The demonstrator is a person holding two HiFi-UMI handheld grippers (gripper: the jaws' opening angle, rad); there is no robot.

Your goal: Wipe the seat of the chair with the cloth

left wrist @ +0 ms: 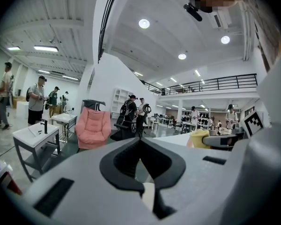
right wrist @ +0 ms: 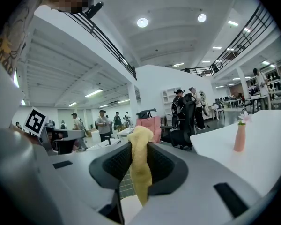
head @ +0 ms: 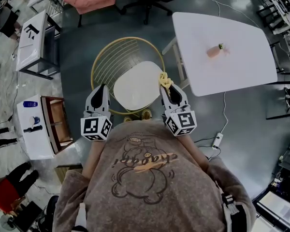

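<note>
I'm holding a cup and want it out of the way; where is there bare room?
The white table is bare all round the pink vase. The chair seat is bare too, but the left tool and right tool flank it. The small stand at left is crowded.

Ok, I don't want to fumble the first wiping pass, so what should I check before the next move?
1. Cloth gripped: ok. The yellow cloth is pinched between the jaws of the right gripper.
2. Left gripper free: ok. The left gripper is shut with nothing in it.
3. Seat bare: ok. Nothing lies on the white seat.
4. Cloth touching the seat: cannot tell. In the head view it is at the seat's right edge, but its height is unclear.
5. Surroundings: ok. The pink vase is on the white table, apart from the chair.
</note>
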